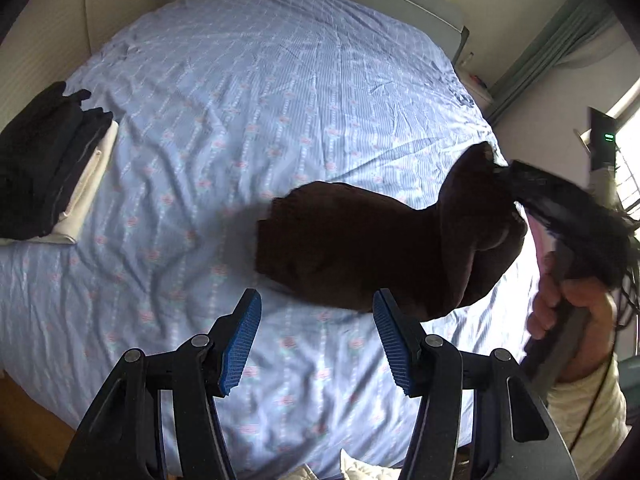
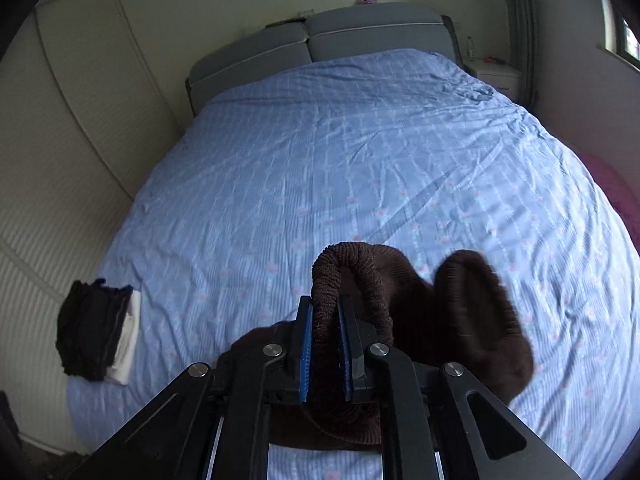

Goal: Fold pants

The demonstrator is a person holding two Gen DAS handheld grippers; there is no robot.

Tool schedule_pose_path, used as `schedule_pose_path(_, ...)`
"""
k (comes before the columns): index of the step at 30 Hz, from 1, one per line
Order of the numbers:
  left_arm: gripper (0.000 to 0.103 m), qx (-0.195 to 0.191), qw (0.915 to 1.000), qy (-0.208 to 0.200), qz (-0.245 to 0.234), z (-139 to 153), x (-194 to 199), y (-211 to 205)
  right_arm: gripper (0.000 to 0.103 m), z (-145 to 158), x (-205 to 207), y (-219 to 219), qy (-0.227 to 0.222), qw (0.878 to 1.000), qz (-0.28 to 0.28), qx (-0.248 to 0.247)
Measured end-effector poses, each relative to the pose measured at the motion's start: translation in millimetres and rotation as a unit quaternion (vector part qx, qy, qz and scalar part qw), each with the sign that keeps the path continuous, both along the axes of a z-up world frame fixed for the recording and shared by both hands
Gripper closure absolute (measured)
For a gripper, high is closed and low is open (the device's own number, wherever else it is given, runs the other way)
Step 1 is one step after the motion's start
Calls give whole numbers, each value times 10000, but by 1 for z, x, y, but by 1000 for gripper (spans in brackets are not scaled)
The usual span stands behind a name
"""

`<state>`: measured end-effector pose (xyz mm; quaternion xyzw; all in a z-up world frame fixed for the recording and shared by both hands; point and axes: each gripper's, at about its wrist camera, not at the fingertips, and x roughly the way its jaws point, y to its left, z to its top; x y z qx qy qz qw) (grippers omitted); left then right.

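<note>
Dark brown ribbed pants (image 1: 360, 248) hang bunched above the blue bed sheet (image 1: 240, 120), lifted at their right end. My right gripper (image 2: 325, 312) is shut on the elastic waistband of the pants (image 2: 460, 312), which loops up over the blue pads; the rest droops to the right and below. In the left wrist view the right gripper (image 1: 516, 184) shows at the right, held by a hand, blurred. My left gripper (image 1: 316, 304) is open and empty, just in front of the hanging pants, above the sheet.
A stack of folded dark clothes on a white garment (image 1: 48, 168) lies at the bed's left edge, also in the right wrist view (image 2: 96, 336). A grey headboard (image 2: 320, 40) is at the far end. A nightstand (image 2: 500, 72) and curtain stand at the right.
</note>
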<state>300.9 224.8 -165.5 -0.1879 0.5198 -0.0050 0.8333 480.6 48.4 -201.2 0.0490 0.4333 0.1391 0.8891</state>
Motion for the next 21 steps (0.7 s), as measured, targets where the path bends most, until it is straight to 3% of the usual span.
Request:
schedule_pose_path(8,46,223,9996,60,-148,-9,-15,78,90,-79,-23,110,696,9943,708,-399)
schedule_pose_path(15,45,110,9998,158,-23,-18,-24,109,88,-109,-21,162,1067,9882,849,-693)
schedule_pose_path(17,40,121,9998,163,61,-20,-26,115,79,-119,-17,168,1316,9851,916,-625)
schedule_pose_path(18,39,121,9997,166,144,-21,-27,118,63,-123,-16,170,1474,9830,944,-558)
schedule_pose_path(20,39,22,9993,202,306,-24,-28,124,45,-123,-19,173,1617,9805,1073,-324)
schedule_pose_path(21,38,-43,9990,221,380,-24,-28,126,43,-118,-24,172,1568,9811,1092,-298)
